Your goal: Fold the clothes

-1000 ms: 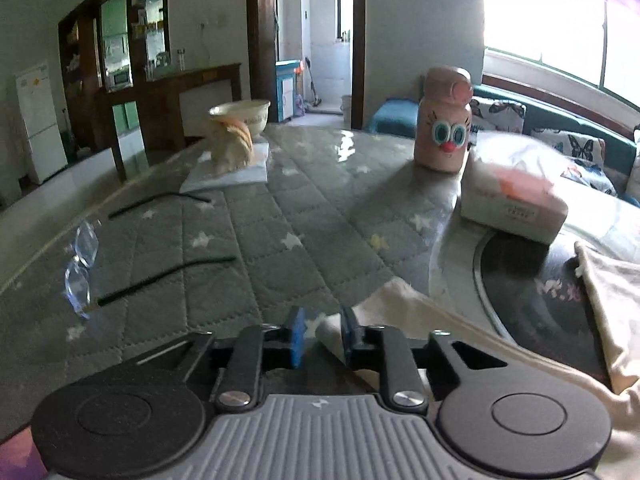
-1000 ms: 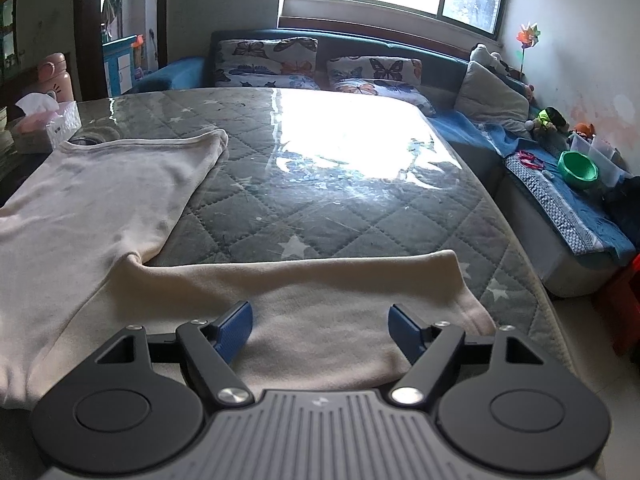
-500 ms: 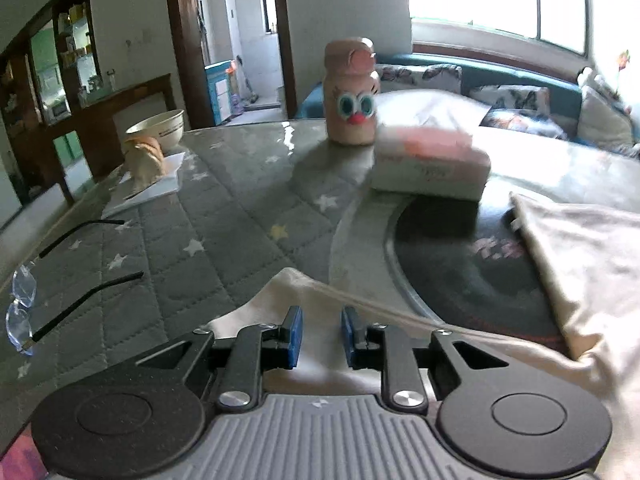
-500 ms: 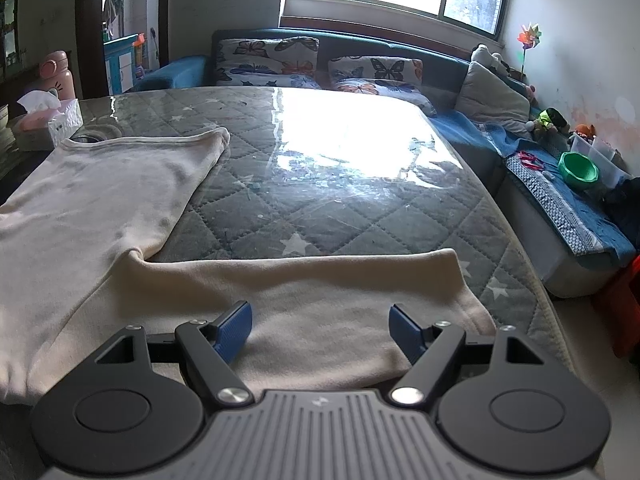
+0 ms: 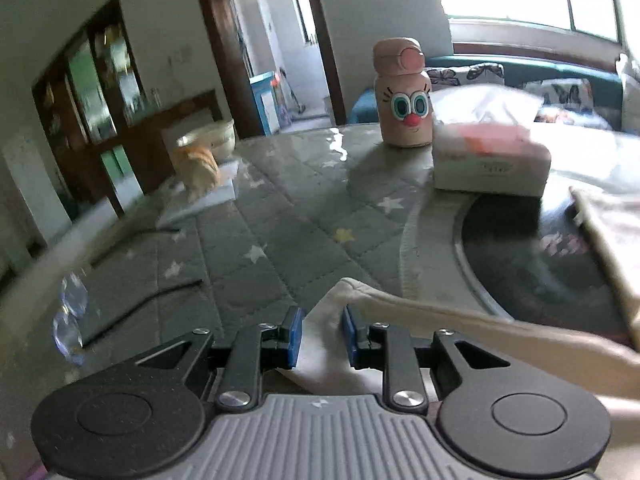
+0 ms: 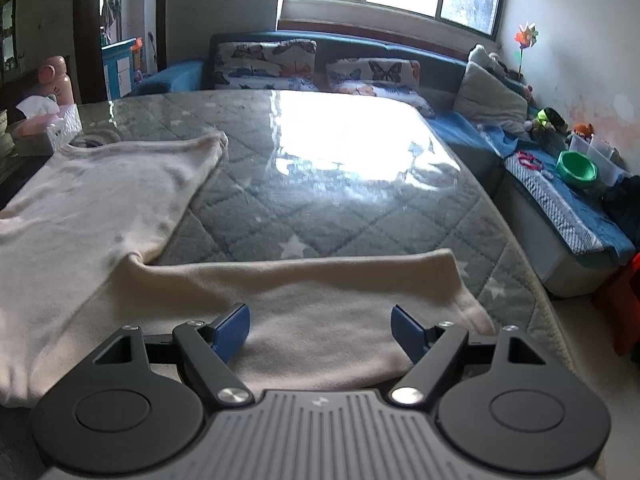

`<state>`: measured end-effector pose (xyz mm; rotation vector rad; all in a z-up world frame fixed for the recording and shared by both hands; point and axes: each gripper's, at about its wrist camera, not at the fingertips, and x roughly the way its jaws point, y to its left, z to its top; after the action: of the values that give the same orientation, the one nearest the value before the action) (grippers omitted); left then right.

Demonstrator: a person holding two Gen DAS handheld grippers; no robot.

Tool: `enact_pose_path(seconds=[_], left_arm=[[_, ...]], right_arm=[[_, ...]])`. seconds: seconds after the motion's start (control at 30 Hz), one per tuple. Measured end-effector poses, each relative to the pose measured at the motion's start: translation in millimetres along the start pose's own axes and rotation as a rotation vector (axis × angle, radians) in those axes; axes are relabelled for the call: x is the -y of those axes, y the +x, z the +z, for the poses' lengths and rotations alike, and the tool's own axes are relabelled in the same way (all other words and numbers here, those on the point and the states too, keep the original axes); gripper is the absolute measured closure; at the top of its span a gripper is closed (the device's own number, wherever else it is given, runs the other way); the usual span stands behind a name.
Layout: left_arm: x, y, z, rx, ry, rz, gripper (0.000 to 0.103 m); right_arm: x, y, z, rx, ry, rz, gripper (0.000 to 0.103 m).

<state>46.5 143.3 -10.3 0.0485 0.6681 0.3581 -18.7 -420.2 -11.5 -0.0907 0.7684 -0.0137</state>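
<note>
**Left claw at the sleeve tip, right claw spread above the hem**

From my left wrist camera I see the left gripper with its blue pads drawn close, and the tip of the cream fleece sweater rising between them. The cloth fills the narrow gap, but I cannot tell whether the pads actually press on it. From that tip the sleeve runs away to the right, crossing a round dark mat set into the grey quilted tabletop with pale stars.

Further along the tabletop, near its far edge, a pink bottle with a cartoon face stands upright just beside a white tissue box. Toward the left edge lie a pair of clear-lensed glasses with thin black arms, and beyond them a cream bowl behind something orange I cannot identify.

My right wrist camera shows the right gripper with its jaws standing wide apart and nothing between the pads, hovering over the sweater's near part. The sweater lies flat across the near-left portion of the tabletop, one part reaching up along the left side, the other stretched along the near edge. A blue sofa with butterfly cushions sits past the far edge.
</note>
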Motion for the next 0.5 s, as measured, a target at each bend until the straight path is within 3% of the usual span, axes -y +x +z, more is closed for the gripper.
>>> enact_pose_path(seconds=[0.17, 0.3, 0.4, 0.5], left_arm=[[11.3, -26.0, 2.3, 0.018, 0.035, -0.168, 0.076], [23.3, -29.2, -1.6, -0.035, 0.05, -0.302, 0.076], [32.6, -28.8, -14.8, -0.044, 0.106, -0.304, 0.075], [33.5, -39.0, -26.6, 0.0, 0.167, -0.274, 0.061]], right_arm=[[-13.3, -17.0, 8.7, 0.032, -0.036, 0.048, 0.023], [-45.5, -31.8, 19.6, 0.056, -0.128, 0.173, 0.024], [-70.2, -37.2, 26.2, 0.058, -0.19, 0.275, 0.024], [-101.9, -43.4, 30.1, 0.062, -0.279, 0.347, 0.024]])
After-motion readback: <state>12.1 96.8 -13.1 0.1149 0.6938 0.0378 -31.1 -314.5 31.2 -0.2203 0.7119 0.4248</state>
